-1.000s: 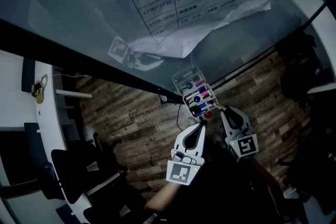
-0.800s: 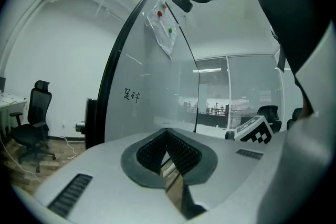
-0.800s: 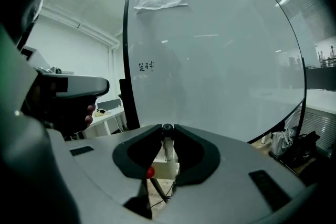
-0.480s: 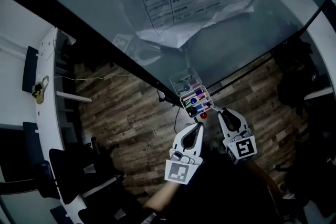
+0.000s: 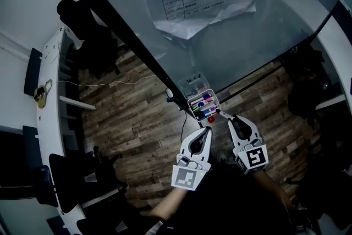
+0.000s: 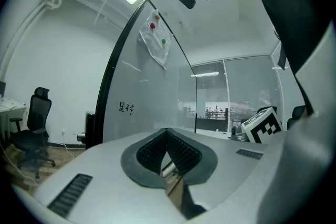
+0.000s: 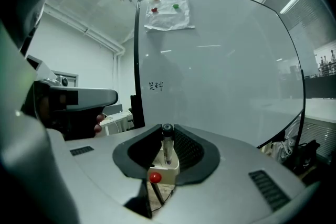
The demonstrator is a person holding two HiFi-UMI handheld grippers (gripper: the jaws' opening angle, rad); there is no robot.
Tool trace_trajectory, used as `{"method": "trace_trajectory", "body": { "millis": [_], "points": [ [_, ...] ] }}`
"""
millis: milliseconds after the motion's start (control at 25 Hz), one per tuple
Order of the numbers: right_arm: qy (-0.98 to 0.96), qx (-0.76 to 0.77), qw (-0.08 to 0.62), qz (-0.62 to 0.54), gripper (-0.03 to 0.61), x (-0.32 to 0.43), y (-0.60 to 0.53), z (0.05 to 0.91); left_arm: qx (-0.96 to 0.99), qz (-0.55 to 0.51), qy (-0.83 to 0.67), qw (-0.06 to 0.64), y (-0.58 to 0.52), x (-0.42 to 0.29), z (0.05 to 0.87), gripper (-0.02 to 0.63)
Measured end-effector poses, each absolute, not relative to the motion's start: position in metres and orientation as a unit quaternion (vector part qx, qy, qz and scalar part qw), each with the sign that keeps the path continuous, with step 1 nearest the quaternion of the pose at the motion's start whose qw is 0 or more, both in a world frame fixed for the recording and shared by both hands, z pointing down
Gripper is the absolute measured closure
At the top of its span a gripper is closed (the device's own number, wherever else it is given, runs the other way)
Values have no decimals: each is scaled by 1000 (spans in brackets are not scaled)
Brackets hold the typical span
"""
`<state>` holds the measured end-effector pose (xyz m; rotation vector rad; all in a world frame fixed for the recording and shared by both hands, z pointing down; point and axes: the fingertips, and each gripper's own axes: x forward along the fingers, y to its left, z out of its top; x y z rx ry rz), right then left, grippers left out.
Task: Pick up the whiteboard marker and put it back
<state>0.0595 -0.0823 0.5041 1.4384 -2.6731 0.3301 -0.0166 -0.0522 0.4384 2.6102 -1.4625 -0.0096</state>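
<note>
At whiteboard's lower edge, by marker tray, right gripper clamps 1 whiteboard marker; left gripper jaws together.

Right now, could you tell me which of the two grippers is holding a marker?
The right gripper: its jaws are clamped on a black-capped marker at the pen tray, while the left gripper's jaw tips meet on nothing.
</note>
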Motion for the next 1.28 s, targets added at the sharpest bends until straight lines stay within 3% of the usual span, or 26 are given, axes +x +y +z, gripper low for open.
{"method": "trace_trajectory", "body": {
  "millis": [440,1280],
  "points": [
    [-873,478,5,94,495,69,-55,468,866,-22,-498,47,-37,-15,421,606],
    [-883,462,3,83,495,89,-6,442,856,-8,-515,43,8,-7,417,606]
  ]
}}
